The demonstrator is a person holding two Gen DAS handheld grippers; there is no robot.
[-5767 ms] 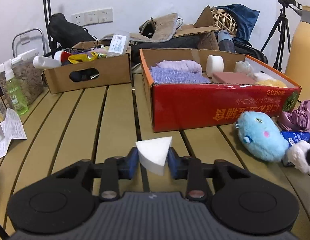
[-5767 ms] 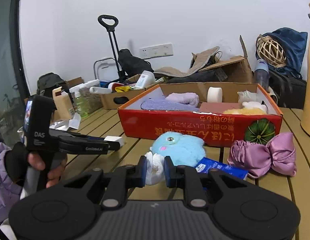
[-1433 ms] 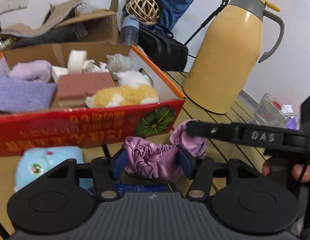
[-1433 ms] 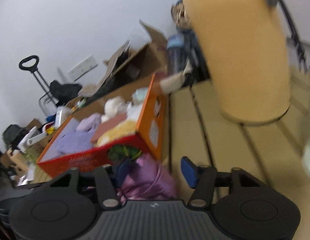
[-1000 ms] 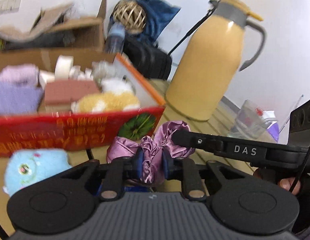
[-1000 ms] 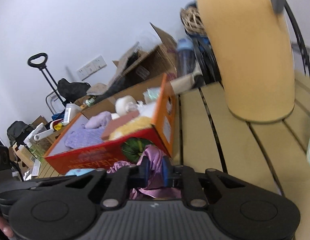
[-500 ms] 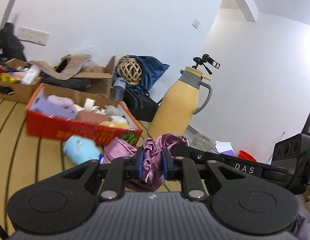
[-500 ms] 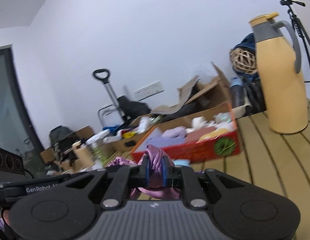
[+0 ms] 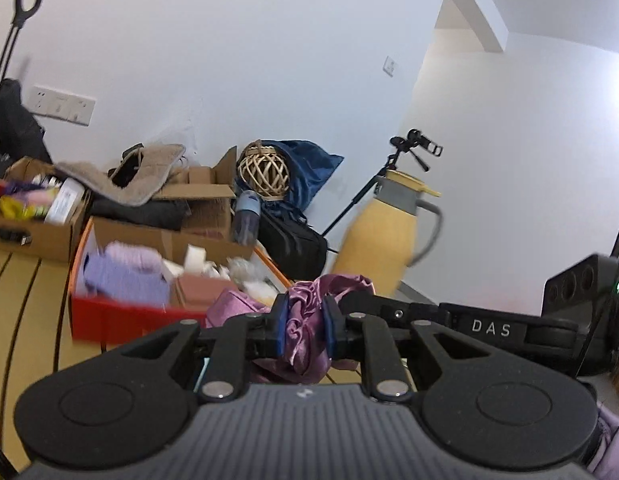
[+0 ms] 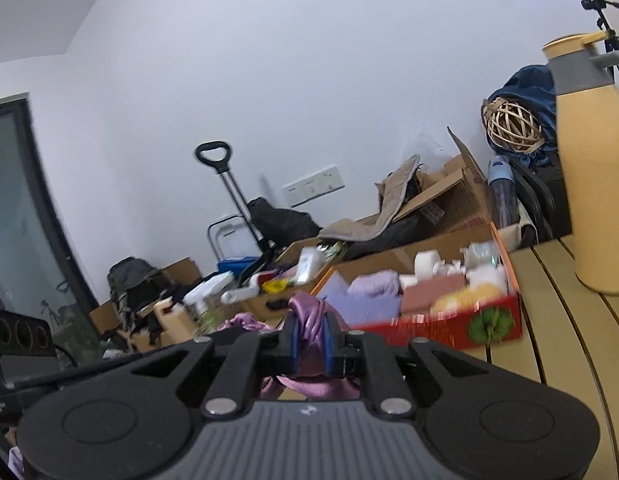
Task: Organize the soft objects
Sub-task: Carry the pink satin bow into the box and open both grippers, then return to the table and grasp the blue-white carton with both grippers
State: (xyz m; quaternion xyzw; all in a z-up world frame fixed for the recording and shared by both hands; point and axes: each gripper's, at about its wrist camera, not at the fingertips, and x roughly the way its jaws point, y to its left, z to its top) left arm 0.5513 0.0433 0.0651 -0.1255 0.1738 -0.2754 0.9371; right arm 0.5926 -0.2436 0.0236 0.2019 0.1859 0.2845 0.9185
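Both grippers are shut on the same purple satin bow. My left gripper [image 9: 305, 320] pinches one part of the bow [image 9: 305, 332] and holds it in the air above the table. My right gripper [image 10: 309, 336] pinches another part of the bow [image 10: 309, 320]. The right gripper's arm [image 9: 489, 326] reaches in from the right in the left wrist view. The red box [image 9: 121, 316] of soft things lies ahead, holding purple cloths, a pink sponge and yellow plush. It also shows in the right wrist view [image 10: 449, 332].
A yellow thermos jug [image 9: 381, 236] stands right of the red box; it also shows in the right wrist view [image 10: 589, 184]. A brown cardboard box [image 9: 33, 232] of bottles sits at the back left. Open cardboard boxes, a wicker ball [image 9: 263, 176] and bags crowd the back wall.
Both grippers closed on the purple bow and lifted it off the table. Both views have tilted up and drawn back, and the red box now sits farther below and ahead.
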